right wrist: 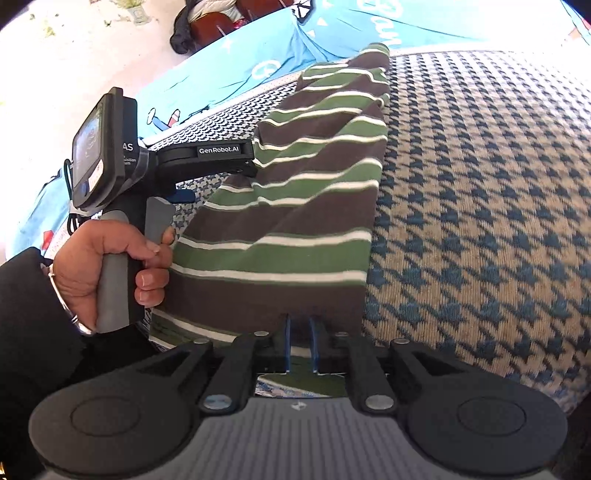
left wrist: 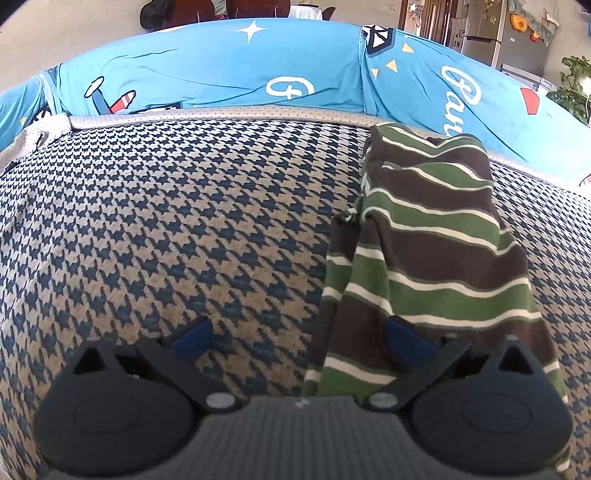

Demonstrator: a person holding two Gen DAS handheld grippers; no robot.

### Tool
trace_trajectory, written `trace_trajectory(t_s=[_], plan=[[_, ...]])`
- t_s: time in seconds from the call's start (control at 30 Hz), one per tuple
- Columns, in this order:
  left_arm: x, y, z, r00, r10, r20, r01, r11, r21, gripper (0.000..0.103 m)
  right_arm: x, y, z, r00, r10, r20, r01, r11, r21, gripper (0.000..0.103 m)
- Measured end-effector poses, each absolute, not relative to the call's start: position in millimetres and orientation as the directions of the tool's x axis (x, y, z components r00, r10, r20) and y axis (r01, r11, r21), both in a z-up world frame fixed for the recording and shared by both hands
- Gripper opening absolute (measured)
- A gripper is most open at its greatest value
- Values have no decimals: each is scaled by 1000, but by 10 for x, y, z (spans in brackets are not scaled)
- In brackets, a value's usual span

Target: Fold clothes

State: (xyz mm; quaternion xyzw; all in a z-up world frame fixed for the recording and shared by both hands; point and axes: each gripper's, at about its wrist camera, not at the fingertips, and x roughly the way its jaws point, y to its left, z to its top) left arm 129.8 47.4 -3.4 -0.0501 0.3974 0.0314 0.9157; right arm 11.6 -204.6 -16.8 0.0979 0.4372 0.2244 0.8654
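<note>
In the right wrist view, the right hand-held gripper is seen nearest, its two blue pads almost together with only a narrow gap between them, and the near edge of the striped garment is seen lying between and over them; whether the cloth is actually pinched cannot be told. The garment, banded in brown, green and white, is laid as a long folded strip on the houndstooth cover of the sofa seat, running away from the gripper toward the seat's back edge. Beside its left edge, the left hand-held gripper is held by the person's hand, with a dark sleeve at the wrist, and one of its fingers is seen against the side of the cloth. In the left wrist view, the left hand-held gripper is shown spread wide, its left pad over the bare houndstooth cover and its right pad against the striped garment, with nothing clamped. Farther off, a blue printed cloth is draped over the sofa back, and a refrigerator and a potted plant are visible beyond it.
</note>
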Motion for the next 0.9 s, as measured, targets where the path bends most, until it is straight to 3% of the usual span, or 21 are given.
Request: trace_trajectory(t_s=[0.1, 0.6, 0.9], plan=[[1292, 488, -23, 682, 10, -731, -101, 991, -82, 103, 201, -2081, -74, 532, 473, -702, -322, 880, 349, 18], [1250, 352, -40, 684, -19, -729, -57, 995, -79, 103, 1026, -2275, 171, 500, 455, -737, -385, 879, 282, 21], [1228, 234, -76, 687, -9, -727, -27, 999, -38, 103, 1493, -2441, 185, 542, 415, -731, -305, 907, 289, 26]])
